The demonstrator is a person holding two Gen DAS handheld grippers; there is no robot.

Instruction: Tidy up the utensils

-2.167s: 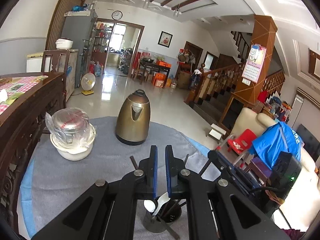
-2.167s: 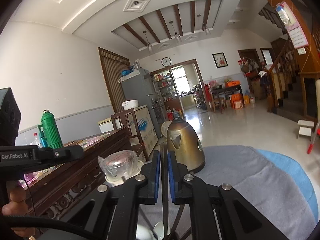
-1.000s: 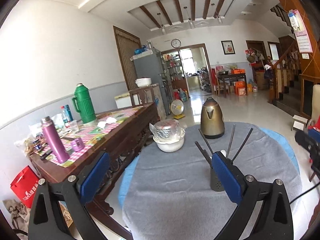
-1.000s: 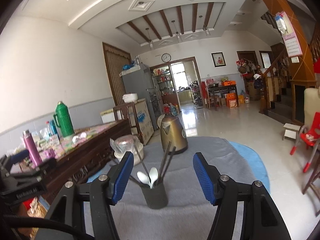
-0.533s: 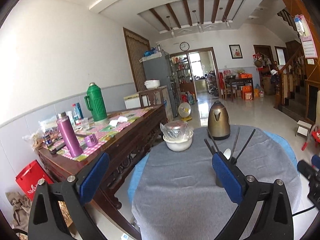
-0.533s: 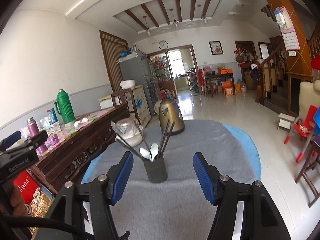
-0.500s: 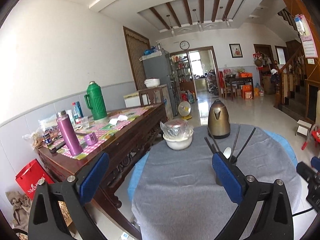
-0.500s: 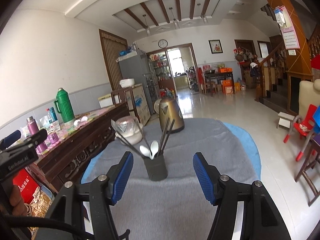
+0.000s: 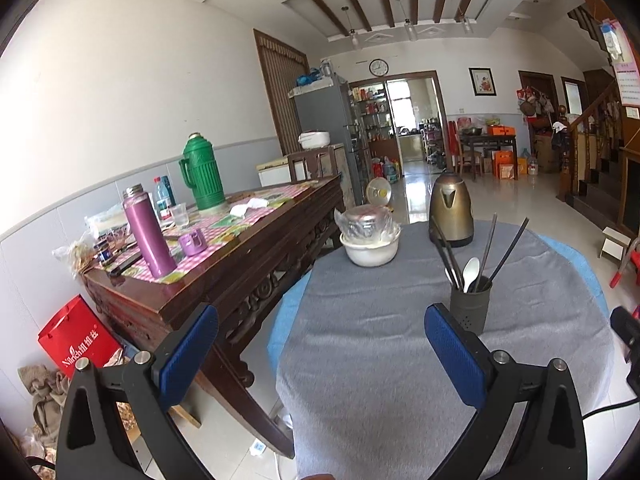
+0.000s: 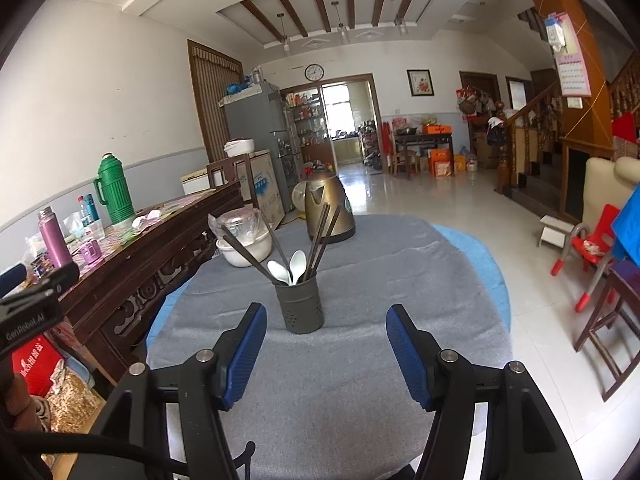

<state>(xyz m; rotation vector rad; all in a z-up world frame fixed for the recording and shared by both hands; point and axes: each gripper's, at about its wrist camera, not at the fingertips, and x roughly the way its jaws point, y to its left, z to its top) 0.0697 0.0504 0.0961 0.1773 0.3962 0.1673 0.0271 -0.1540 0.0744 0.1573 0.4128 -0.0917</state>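
Observation:
A dark grey perforated utensil holder (image 10: 301, 306) stands upright on the grey cloth of the round table (image 10: 360, 380). White spoons (image 10: 289, 267) and several dark chopsticks (image 10: 320, 236) stick out of it. My right gripper (image 10: 326, 344) hangs open just short of the holder, with nothing between its blue pads. In the left wrist view the same holder (image 9: 470, 308) stands beyond the right pad, and my left gripper (image 9: 320, 344) is wide open and empty, back over the table's near left side.
A brass-coloured kettle (image 10: 329, 206) and a white bowl (image 10: 246, 250) with a plastic-wrapped lid stand at the table's far side. A dark wooden sideboard (image 9: 224, 264) with a green flask, a purple bottle and clutter runs along the left. A red chair (image 10: 588, 248) stands right.
Both grippers have pulled back and sunk a little, so the holder looks smaller and farther off. Both stayed open; over two seconds ago each was shut near the holder.

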